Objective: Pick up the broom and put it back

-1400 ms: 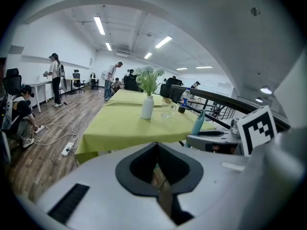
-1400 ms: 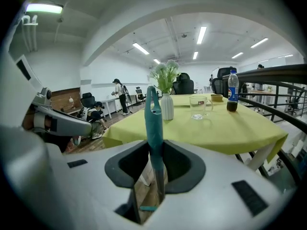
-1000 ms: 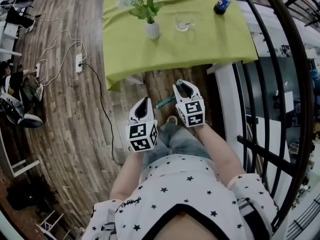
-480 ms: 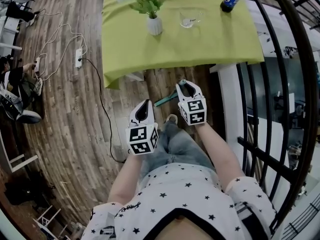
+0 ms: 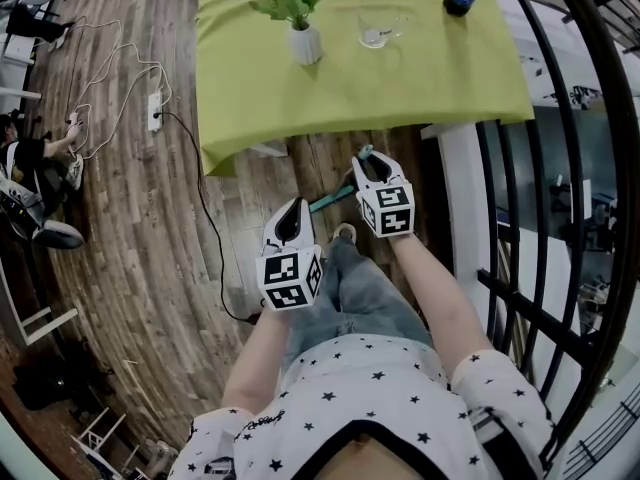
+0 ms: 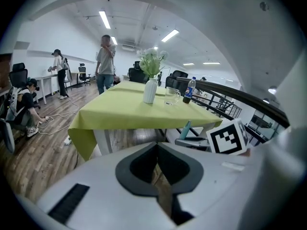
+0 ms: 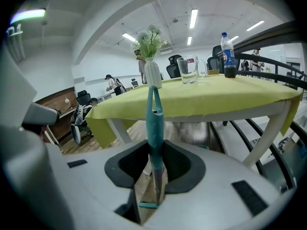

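Here, the right gripper point(image 5: 368, 160) is clamped on the teal broom handle point(image 7: 154, 121), which runs lengthwise through its jaws with its tip aimed up toward the green-clothed table point(image 5: 370, 88). In the head view the handle slants down-left toward the left gripper point(image 5: 290, 213), whose jaws are together and empty. The bristle end is out of sight. The left gripper looks well placed for a second hold.

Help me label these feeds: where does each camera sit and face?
Head view: on the person's head, looking steeply down at the green table; arms, left hand-held gripper and right hand-held gripper show.
Left gripper view: rides it, facing the table; shut, empty jaws show.
Right gripper view: likewise; jaws clamp the broom.
All share the vase.
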Action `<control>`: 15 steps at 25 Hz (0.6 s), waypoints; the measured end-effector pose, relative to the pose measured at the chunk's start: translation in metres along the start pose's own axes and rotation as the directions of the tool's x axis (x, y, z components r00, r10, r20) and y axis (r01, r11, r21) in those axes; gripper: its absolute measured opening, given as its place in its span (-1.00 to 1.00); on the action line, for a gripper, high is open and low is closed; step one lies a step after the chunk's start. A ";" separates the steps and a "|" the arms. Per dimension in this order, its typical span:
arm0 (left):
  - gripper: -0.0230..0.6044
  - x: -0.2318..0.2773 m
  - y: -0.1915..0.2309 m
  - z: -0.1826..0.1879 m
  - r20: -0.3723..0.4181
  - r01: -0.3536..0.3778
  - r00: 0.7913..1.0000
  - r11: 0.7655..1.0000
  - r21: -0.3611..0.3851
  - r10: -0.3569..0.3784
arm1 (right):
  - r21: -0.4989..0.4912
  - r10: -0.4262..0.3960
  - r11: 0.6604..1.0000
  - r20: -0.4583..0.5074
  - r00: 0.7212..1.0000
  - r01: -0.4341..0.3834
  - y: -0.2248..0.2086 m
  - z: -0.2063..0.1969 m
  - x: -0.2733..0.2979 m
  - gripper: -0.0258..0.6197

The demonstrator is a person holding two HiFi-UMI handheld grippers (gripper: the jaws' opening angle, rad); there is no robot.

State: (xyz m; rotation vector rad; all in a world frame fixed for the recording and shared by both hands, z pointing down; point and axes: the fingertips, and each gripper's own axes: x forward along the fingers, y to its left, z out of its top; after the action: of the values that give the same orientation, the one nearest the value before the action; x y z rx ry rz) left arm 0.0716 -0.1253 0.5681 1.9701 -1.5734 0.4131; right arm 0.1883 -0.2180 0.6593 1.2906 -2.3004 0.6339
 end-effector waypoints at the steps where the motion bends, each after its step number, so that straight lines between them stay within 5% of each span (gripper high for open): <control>1: -0.89 0.001 0.000 0.000 0.000 0.001 1.000 1.000 -0.001 -0.001 | 0.002 0.001 1.000 0.000 1.000 -0.001 -0.001 0.000 0.002 -0.65; 15: -0.89 0.012 0.008 -0.013 -0.030 -0.005 1.000 1.000 -0.005 0.005 | 0.000 -0.006 1.000 -0.015 1.000 0.006 -0.009 0.001 0.031 -0.65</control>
State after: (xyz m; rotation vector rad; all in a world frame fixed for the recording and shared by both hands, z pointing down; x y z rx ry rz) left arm 0.0681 -0.1273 0.5872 1.9478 -1.5597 0.4383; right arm 0.1811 -0.2441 0.6778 1.2875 -2.2834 0.6399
